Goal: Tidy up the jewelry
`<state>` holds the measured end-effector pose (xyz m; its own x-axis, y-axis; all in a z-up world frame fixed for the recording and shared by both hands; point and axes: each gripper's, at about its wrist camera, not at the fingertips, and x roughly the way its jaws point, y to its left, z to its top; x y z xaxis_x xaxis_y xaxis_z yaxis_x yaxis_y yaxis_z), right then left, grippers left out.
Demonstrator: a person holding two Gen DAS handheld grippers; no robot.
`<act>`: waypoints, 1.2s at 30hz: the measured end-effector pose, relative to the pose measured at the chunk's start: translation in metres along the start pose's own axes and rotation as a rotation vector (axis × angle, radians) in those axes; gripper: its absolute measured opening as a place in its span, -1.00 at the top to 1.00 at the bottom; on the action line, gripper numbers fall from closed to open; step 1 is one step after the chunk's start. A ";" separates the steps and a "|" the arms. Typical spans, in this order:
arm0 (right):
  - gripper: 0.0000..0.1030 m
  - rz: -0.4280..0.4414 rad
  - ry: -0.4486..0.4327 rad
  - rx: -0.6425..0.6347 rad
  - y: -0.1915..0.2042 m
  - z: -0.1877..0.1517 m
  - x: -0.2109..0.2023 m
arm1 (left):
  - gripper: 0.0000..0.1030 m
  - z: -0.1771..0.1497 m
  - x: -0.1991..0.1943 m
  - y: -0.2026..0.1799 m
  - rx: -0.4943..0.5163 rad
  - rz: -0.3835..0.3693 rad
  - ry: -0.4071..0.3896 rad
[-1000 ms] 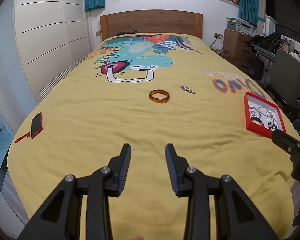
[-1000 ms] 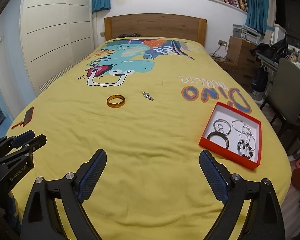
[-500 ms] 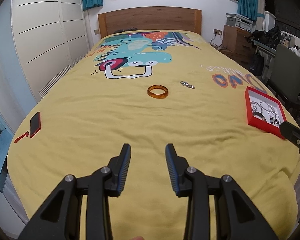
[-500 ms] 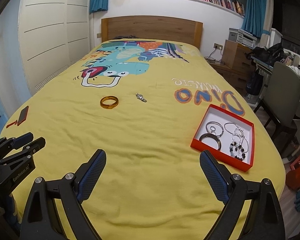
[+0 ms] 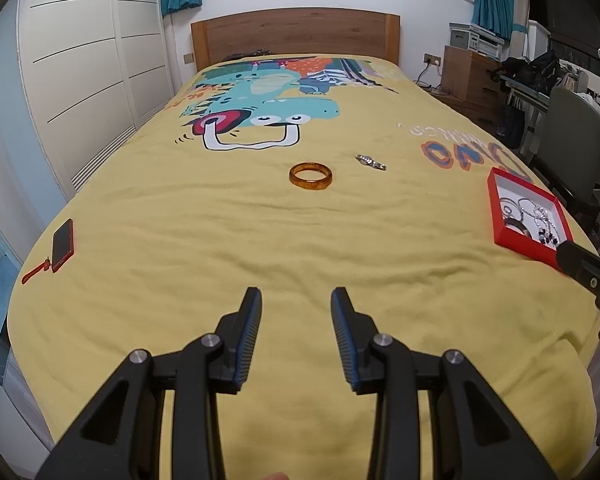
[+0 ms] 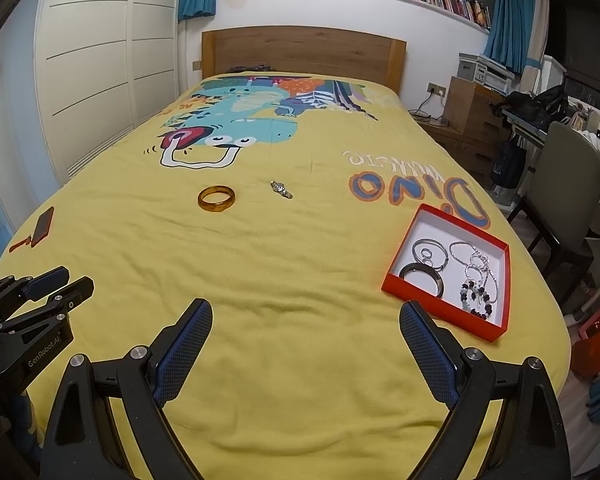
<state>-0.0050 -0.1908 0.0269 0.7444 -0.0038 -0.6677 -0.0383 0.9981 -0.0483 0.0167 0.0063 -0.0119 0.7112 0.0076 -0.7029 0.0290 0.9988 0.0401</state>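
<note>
An amber bangle point(image 5: 311, 176) point(image 6: 216, 199) lies mid-bed on the yellow bedspread, with a small silver piece of jewelry point(image 5: 371, 162) point(image 6: 281, 189) just to its right. A red box point(image 5: 528, 213) point(image 6: 448, 271) with a white lining sits near the bed's right edge and holds several bracelets and chains. My left gripper point(image 5: 296, 314) hovers over the near part of the bed, open a little, nothing between its fingers. My right gripper point(image 6: 306, 332) is open wide and empty, the box just beyond its right finger. The left gripper point(image 6: 66, 282) shows at the lower left of the right wrist view.
A phone in a red case point(image 5: 62, 245) point(image 6: 43, 226) with a red strap lies near the bed's left edge. A wardrobe point(image 5: 80, 72) lines the left wall. A wooden headboard point(image 6: 304, 54) stands at the far end. A chair point(image 6: 568, 188) and cluttered desk stand to the right.
Both views have tilted slightly, so the bed's objects sit a little lower or higher in frame. Both grippers keep the same opening and nothing on the bed has moved.
</note>
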 end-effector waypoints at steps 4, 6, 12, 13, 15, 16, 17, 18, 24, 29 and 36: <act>-0.82 -0.002 0.007 -0.001 0.000 0.000 0.002 | 0.33 -0.001 0.002 -0.001 0.000 -0.002 0.006; -0.82 -0.003 0.010 -0.001 0.001 -0.001 0.003 | 0.33 -0.001 0.003 -0.001 0.000 -0.002 0.010; -0.82 -0.005 0.016 -0.004 0.002 -0.001 0.004 | 0.33 -0.003 0.009 -0.003 0.005 -0.007 0.029; -0.82 -0.004 0.017 -0.003 0.002 -0.001 0.004 | 0.33 -0.004 0.010 -0.004 0.008 -0.007 0.033; -0.82 -0.003 0.020 -0.003 0.002 -0.001 0.005 | 0.33 -0.004 0.011 -0.005 0.010 -0.012 0.042; -0.82 -0.003 0.021 -0.004 0.002 -0.001 0.006 | 0.33 -0.004 0.012 -0.005 0.011 -0.015 0.047; -0.82 -0.003 0.022 -0.005 0.001 -0.001 0.007 | 0.33 -0.004 0.013 -0.006 0.013 -0.015 0.049; -0.82 -0.002 0.024 -0.005 0.001 -0.002 0.007 | 0.33 -0.004 0.013 -0.007 0.016 -0.014 0.050; -0.82 0.000 0.032 -0.005 0.002 -0.003 0.011 | 0.33 -0.005 0.015 -0.010 0.025 -0.017 0.053; -0.82 0.000 0.040 -0.004 0.001 -0.003 0.013 | 0.33 -0.006 0.016 -0.011 0.027 -0.023 0.056; -0.82 0.001 0.052 -0.006 0.003 -0.004 0.016 | 0.32 -0.006 0.017 -0.011 0.030 -0.031 0.062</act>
<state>0.0037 -0.1887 0.0129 0.7089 -0.0063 -0.7053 -0.0428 0.9977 -0.0520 0.0242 -0.0045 -0.0289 0.6647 -0.0190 -0.7468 0.0715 0.9967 0.0383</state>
